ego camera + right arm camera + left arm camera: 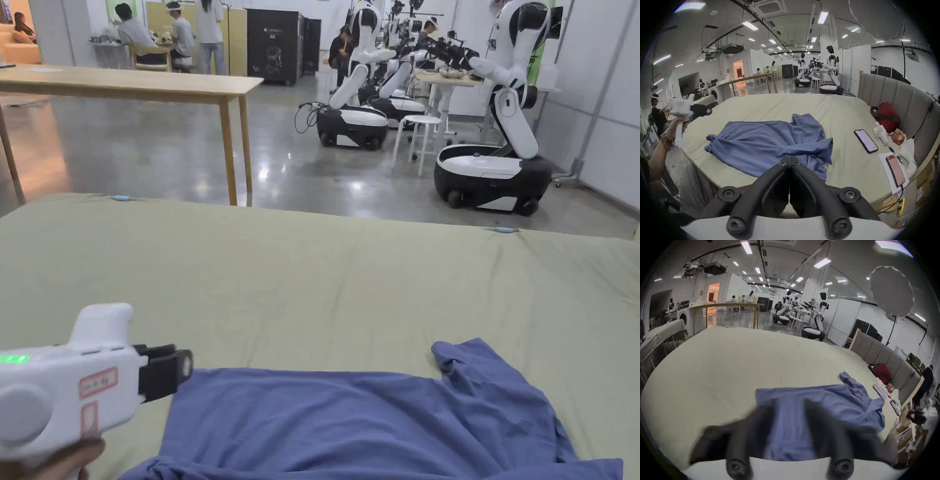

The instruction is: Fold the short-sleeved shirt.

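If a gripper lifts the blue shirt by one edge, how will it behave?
The blue shirt lies in soft wrinkles, so it will probably hang limp. It looks thin, likely light. Pushed, it may bunch on the green sheet rather than slide.

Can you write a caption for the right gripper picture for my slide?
Shut tongs hover above a rumpled blue shirt spread on a green bed sheet, two phones lying nearby.

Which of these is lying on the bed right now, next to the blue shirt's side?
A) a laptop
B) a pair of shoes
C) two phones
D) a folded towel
C: in the right gripper view, one phone lies on the green sheet beside the blue shirt, and a second phone rests on a white paper near the bed's edge.
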{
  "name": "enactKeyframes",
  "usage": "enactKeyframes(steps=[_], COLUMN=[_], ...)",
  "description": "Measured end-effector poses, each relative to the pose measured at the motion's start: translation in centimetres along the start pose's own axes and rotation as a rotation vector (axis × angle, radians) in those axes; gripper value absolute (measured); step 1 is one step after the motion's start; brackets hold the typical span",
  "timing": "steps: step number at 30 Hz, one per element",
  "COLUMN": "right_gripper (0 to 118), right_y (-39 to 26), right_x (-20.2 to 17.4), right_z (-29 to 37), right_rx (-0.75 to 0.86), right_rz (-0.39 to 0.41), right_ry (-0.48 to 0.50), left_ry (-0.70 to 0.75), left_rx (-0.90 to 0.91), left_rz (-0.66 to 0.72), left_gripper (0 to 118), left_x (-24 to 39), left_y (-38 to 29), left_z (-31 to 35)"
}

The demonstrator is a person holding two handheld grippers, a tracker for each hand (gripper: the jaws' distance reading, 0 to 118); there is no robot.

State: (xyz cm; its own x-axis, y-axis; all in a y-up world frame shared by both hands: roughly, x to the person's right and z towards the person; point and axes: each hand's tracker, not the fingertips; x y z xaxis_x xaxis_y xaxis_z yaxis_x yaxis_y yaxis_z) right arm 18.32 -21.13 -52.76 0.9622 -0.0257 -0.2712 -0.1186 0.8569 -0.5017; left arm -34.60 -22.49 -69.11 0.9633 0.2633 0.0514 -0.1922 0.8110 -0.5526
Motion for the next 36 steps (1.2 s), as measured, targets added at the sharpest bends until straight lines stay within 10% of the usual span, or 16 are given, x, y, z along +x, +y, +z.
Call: enactKeyframes(steps=[2, 8, 16, 20, 33, 34, 36], right_gripper=[0, 0, 0, 0, 2, 14, 94], right_y=[0.1, 0.4, 0.5, 0.4, 9.0, 9.9, 11.5], right_x=[0.0, 0.1, 0.3, 0.1, 4.9, 5.6, 7.2], right_z=[-0.1, -0.9, -2.1, -2.4, -17.2, -19.4, -23.9], right_rx=[-0.002, -0.017, -0.045, -0.060, -0.086, -0.093, -0.122], right_rz=[-0.003, -0.003, -0.012, -0.011, 0.092, 0.085, 0.053], right_ry=[0.001, 0.005, -0.022, -0.020, 0.000, -0.014, 0.005], left_ry=[0.064, 0.167, 0.227, 0.227, 0.148, 0.141, 0.138], left_rx=[-0.098, -0.259, -0.367, -0.289, -0.248, -0.247, -0.245], left_rz=[0.014, 0.000, -0.105, -0.185, -0.169, -0.179, -0.188], left_gripper=[107, 112, 92, 2, 2, 2, 2], left_x=[-1.5, -6.0, -5.3, -2.9, -1.7, -1.5, -1.2], left_y=[1.1, 0.8, -1.6, -2.1, -1.6, -1.6, -1.5], left_z=[-4.4, -15.0, -18.4, -16.8, -14.7, -14.7, -14.5])
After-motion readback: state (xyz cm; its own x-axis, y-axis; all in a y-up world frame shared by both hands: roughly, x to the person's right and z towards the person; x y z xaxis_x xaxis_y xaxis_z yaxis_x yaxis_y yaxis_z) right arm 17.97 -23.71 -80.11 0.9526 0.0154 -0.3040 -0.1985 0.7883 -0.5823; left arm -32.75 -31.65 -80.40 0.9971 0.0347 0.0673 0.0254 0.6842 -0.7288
